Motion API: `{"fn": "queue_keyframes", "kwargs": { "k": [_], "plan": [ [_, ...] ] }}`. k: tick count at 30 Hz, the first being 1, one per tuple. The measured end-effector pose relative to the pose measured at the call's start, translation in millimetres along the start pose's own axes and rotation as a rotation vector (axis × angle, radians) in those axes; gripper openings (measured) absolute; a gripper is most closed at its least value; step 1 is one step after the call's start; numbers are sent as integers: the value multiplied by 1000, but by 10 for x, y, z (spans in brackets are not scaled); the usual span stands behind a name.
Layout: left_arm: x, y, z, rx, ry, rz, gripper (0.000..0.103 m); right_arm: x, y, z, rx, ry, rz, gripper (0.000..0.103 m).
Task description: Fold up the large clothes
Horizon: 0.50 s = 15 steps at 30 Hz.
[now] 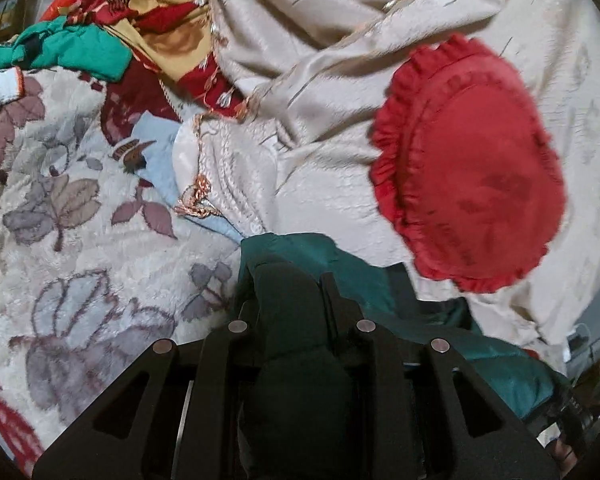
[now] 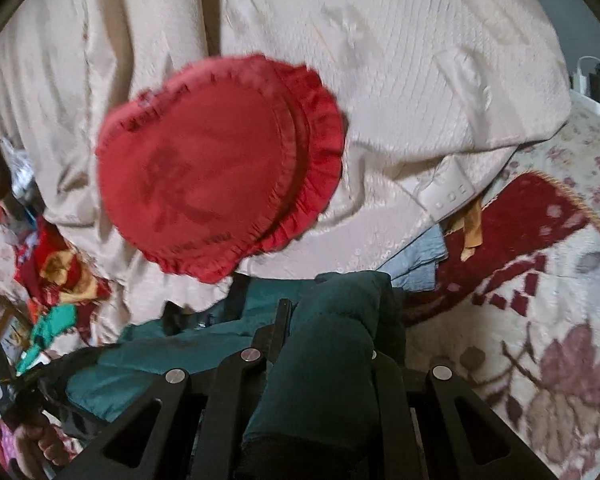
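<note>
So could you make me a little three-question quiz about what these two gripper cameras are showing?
1. True or false: both grippers are clamped on the dark green garment.
2. What colour is the round frilled cushion? A blue, B red, C yellow.
3. Fill in: the cushion lies on a ___ quilted bedspread.

Key: 1 true, the left gripper and right gripper both pinch it. 2 B. 3 cream.

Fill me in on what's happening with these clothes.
A person holds a dark green padded garment in both grippers: the left gripper and the right gripper are each clamped on a bunched part. It hangs over a leaf-patterned blanket, near a red frilled cushion on cream fabric. No fold shows yet.
</note>
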State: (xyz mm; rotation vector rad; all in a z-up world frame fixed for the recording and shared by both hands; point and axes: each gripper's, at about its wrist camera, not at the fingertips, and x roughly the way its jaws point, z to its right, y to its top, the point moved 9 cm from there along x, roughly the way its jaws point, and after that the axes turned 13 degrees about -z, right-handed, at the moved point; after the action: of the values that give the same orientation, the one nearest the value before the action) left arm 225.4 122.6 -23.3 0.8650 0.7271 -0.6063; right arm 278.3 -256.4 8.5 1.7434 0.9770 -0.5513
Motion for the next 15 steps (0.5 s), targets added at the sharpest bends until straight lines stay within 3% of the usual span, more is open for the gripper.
{"fn": "queue_keyframes", "kwargs": {
  "k": [8, 15],
  "plan": [
    [570, 154, 1, -24, 89, -91, 21, 575, 104, 116, 17, -37, -103, 14],
    [825, 138, 53, 65, 141, -78, 22, 932, 21, 200, 42, -42, -212, 14]
  ]
}}
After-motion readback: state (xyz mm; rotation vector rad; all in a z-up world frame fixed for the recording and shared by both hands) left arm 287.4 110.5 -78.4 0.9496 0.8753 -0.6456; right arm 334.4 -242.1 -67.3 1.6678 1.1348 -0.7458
